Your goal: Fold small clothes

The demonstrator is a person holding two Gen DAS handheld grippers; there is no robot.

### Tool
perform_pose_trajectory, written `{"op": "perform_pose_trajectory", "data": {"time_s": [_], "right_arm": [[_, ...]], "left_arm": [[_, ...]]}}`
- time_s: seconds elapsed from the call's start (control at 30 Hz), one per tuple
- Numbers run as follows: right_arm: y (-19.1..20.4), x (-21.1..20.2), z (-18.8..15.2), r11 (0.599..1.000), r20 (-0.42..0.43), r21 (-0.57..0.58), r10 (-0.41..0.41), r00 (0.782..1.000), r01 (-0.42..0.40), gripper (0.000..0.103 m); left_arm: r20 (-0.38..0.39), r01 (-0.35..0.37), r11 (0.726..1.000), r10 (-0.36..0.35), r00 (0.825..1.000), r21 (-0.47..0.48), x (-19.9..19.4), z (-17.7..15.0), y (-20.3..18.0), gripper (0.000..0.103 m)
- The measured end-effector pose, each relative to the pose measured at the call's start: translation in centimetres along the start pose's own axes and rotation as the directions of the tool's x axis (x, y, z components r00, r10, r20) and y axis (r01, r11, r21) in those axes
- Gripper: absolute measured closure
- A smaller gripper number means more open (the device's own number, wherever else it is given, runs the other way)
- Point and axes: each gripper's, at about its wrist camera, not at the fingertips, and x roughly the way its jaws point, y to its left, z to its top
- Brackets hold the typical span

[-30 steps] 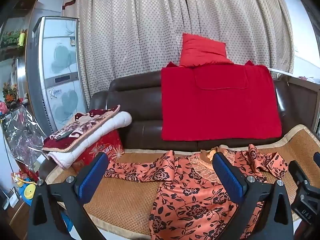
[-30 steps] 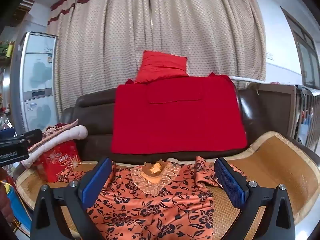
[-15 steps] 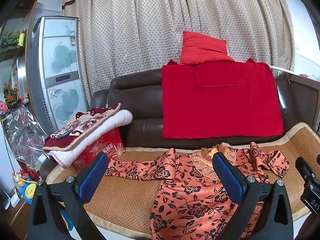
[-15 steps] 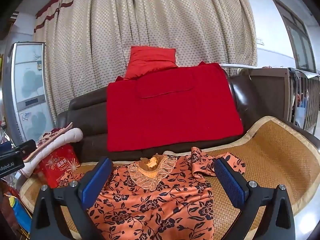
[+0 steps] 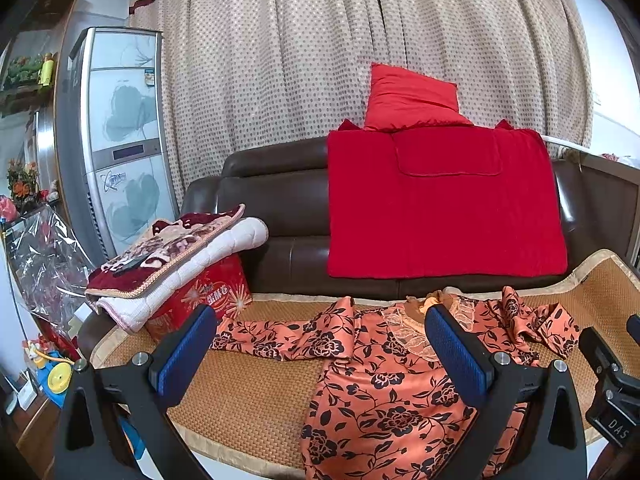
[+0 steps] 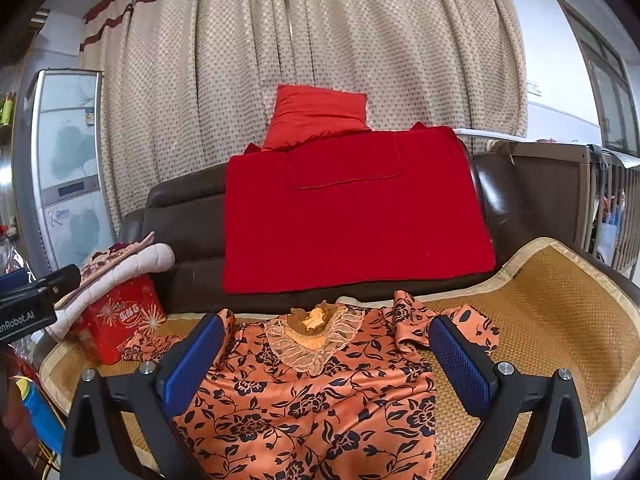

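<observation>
On the sofa's woven mat (image 6: 552, 300), an orange floral blouse (image 6: 312, 400) lay spread flat, collar toward 12 o'clock, one sleeve bunched at 2 o'clock. Both the left gripper (image 5: 320, 360) and right gripper (image 6: 324, 360) hovered above it, jaws wide, holding nothing.

Red blanket (image 6: 352, 216) (sofa-draped), fridge (image 5: 120, 140).
</observation>
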Motion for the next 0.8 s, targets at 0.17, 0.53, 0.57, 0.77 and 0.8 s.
{"op": "perform_pose_trajectory", "data": {"time_s": [0.17, 0.53, 0.57, 0.77, 0.8], "right_arm": [[0.6, 0.3, -0.1, 1.0, -0.012, -0.012, 0.004, 1.0, -0.004, 0.0], [1.4, 0.8, -0.3, 1.0, -0.032, -0.024, 0.011, 0.999, -0.011, 0.0], [1.4, 0.9, -0.2, 1.0, -0.035, -0.025, 0.012, 0.999, -0.012, 0.0], [1.6, 1.2, -0.3, 0.999, -0.044, -0.03, 0.012, 0.999, -0.013, 0.0], [1.7, 1.3, -0.4, 0.999, -0.046, -0.03, 0.013, 0.999, -0.014, 0.0]], "left_arm": [[-0.005, -0.005, 1.0, 0.005, 1.0, -0.002, 0.4, -0.3, 0.3, 0.0], [-0.015, -0.02, 1.0, 0.02, 1.0, -0.005, 1.1, -0.7, 0.7, 0.0], [-0.015, -0.021, 1.0, 0.021, 1.0, -0.004, 1.1, -0.7, 0.7, 0.0], [-0.022, -0.025, 1.0, 0.025, 0.999, -0.003, 1.5, -0.7, 0.7, 0.0], [-0.023, -0.026, 1.0, 0.026, 0.999, -0.002, 1.6, -0.7, 0.7, 0.0]]}}
